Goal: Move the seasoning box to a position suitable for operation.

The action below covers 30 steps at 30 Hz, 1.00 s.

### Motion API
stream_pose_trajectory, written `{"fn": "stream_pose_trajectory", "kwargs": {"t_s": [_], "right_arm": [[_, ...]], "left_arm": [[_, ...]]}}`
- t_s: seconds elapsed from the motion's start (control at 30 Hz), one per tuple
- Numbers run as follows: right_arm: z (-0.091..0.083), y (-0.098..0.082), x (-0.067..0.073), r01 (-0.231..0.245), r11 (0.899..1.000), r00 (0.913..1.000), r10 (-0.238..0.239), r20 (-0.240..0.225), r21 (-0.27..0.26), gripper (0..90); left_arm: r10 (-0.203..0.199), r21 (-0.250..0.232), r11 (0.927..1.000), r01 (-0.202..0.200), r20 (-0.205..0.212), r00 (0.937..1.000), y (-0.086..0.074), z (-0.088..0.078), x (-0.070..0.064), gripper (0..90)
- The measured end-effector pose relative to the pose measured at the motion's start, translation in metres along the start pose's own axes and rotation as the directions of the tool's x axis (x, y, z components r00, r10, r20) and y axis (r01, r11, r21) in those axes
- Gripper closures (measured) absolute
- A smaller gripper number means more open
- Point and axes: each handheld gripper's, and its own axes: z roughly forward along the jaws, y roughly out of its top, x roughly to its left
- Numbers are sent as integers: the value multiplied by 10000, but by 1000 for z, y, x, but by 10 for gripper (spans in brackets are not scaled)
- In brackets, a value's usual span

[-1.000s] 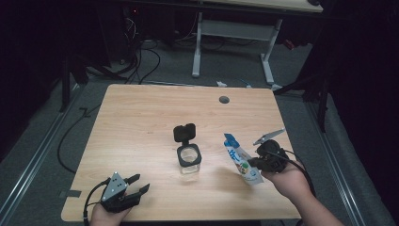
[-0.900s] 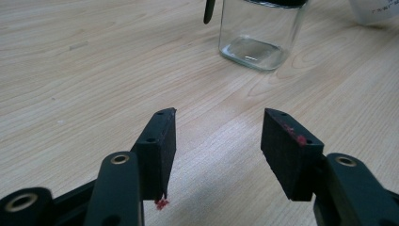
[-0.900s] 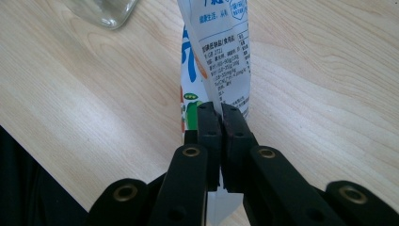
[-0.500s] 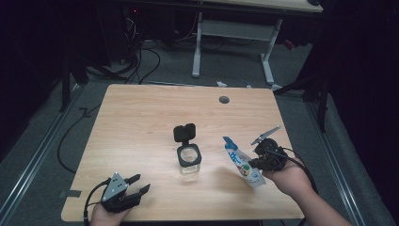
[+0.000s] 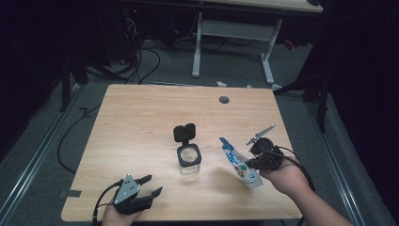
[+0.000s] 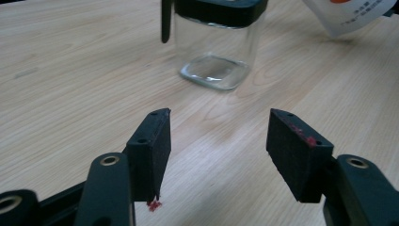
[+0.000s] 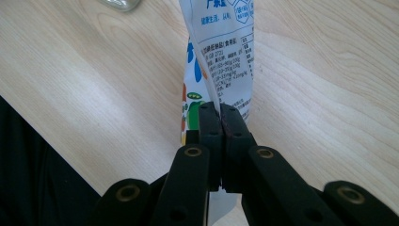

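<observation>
Two black handheld grippers are seen, one in each hand. The left gripper (image 5: 150, 184) is topped by a grey three-cornered plate dotted with small screws, and a black cable is looped from its near left side. Its two jaws are formed of black linkage arms with brass-coloured rivets, and each is ended in a thick, flat rectangular pad (image 6: 154, 143) of matte black; small red specks are marked on the pad edges. The right gripper (image 5: 249, 165) is built alike, its grey plate seen edge-on, with a black cable trailed behind the right hand (image 5: 284, 176). No sleeves are visible on the forearms.
</observation>
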Motion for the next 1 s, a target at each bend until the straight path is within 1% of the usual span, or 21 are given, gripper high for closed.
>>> {"fn": "stream_pose_trajectory", "kwargs": {"t_s": [0.03,0.13,0.23,0.4,0.43,0.47,0.5,0.53,0.57,0.6,0.73,0.83,0.87,0.9,0.93,1.0], "right_arm": [[-1,1,1,11,10000,10000,-11,3,-1,896],[-3,2,3,47,9998,9999,-49,-100,-176,897],[-5,2,4,25,9998,9999,-28,-143,-207,897],[-7,4,7,50,9997,9998,-55,-186,-236,897],[-8,4,8,53,9996,9997,-60,-232,-271,897],[-9,4,9,84,9996,9998,-88,-171,-251,897],[-10,5,11,85,9996,9998,-90,-173,-259,897],[-11,5,12,89,9995,9998,-95,-190,-300,898],[-12,5,14,-17,9995,9999,13,-135,-301,898],[-12,5,15,5,9996,9999,-8,-102,-284,898],[-13,6,18,62,9996,9998,-68,-206,-271,899],[-13,7,20,61,9999,9994,-66,-329,-157,899],[-13,7,20,140,9998,9994,-143,-303,-108,899],[-13,7,21,78,10000,9996,-79,-279,-22,899],[-13,7,21,158,9999,9995,-158,-270,21,899],[-13,7,20,142,9998,9995,-139,-288,129,900]], "left_arm": [[-20,69,10000,19,96,10000,0,1,-2,401],[-17,-95,10000,20,318,9995,0,6,-9,382],[-219,-95,9997,226,602,9979,0,13,-17,360],[-99,145,9999,86,962,9953,-4,26,-33,331],[-107,212,9997,85,1062,9943,-6,30,-36,327],[-188,381,9992,143,1218,9924,-8,35,-41,326],[-248,446,9988,191,1290,9913,-9,38,-43,326],[-202,514,9986,133,1375,9903,-10,43,-46,326],[-183,550,9984,104,1436,9895,-11,46,-48,326],[-181,603,9981,91,1495,9886,-13,50,-50,326],[-237,743,9972,104,1792,9835,-17,64,-59,321],[-237,766,9970,93,1890,9817,-20,73,-64,320],[-216,747,9972,74,1917,9812,-21,75,-65,319],[-298,727,9972,156,1982,9797,-22,77,-66,318],[-330,630,9978,204,2056,9781,-23,79,-67,311],[-400,596,9978,280,2111,9766,-24,83,-71,305]]}}
